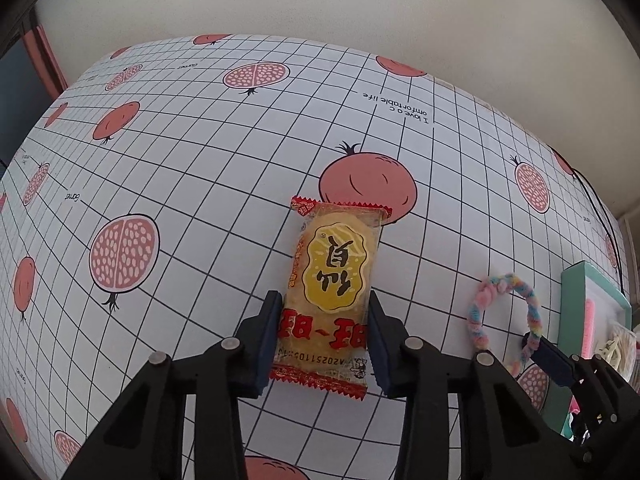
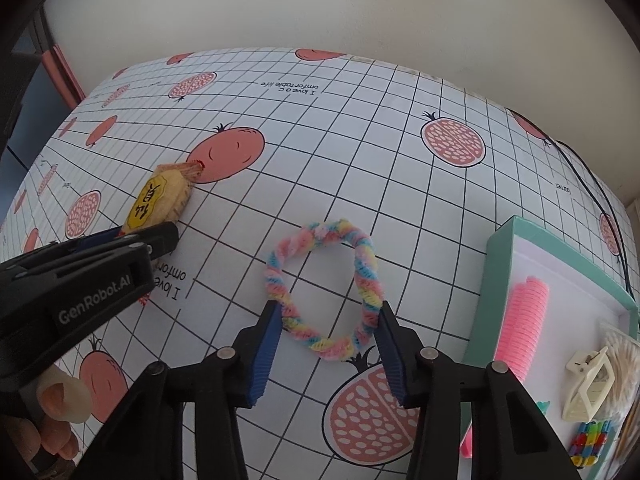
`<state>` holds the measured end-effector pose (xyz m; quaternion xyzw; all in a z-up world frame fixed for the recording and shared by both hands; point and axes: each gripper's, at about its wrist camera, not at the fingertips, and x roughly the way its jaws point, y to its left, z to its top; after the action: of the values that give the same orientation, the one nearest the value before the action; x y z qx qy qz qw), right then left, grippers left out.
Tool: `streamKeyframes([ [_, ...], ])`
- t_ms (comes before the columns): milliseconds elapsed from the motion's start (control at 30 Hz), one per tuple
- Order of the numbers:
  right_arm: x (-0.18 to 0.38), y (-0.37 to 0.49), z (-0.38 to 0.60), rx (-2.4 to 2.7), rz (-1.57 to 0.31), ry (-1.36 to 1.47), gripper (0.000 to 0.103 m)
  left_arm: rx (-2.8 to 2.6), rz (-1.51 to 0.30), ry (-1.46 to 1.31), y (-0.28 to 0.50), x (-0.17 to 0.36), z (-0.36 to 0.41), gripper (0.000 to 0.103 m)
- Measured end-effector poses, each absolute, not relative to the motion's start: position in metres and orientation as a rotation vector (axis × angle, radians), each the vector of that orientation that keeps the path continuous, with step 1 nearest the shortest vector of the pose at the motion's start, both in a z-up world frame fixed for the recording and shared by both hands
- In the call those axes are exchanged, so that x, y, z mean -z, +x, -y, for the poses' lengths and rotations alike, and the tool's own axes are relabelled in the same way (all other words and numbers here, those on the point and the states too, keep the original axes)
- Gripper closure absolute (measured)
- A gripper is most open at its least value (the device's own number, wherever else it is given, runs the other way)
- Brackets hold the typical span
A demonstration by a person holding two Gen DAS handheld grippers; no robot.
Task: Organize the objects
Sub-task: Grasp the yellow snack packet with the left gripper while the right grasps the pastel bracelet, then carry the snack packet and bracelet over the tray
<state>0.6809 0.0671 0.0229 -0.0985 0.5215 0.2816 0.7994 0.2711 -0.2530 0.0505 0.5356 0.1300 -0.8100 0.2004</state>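
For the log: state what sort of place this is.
Probably a home table: a pomegranate-print grid tablecloth, a yellow wrapped rice cracker, and a teal cardboard box holding hair accessories.

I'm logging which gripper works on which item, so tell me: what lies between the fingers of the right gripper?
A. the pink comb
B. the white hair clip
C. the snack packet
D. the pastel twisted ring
D: in the right wrist view the right gripper straddles the pastel twisted ring on the tablecloth, while the snack packet sits between the left gripper's fingers.
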Motion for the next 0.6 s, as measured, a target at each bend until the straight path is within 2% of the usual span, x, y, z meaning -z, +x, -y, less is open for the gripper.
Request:
streamKeyframes([
  [200, -0.027, 0.68, -0.066, -0.607, -1.116, -0.211, 0.058, 2.293, -0.365, 1.466, 0.273, -0.064, 0.255, 0.061],
  [267, -0.03, 0.679, -0.064, -0.603, -1.106, -0.21, 0.068, 2.308, -0.368, 1.453, 0.274, -0.07, 0.256, 0.061],
  [500, -0.028, 0.681, -0.06, -0.611, -1.129, -0.198, 0.074, 2.361, -0.361, 1.428, 0.274, -0.088, 0.255, 0.061],
  [600, -0.028, 0.683, -0.058, -0.601, -1.137, -0.187, 0.083, 2.384, -0.348, 1.426, 0.275, -0.092, 0.254, 0.061],
])
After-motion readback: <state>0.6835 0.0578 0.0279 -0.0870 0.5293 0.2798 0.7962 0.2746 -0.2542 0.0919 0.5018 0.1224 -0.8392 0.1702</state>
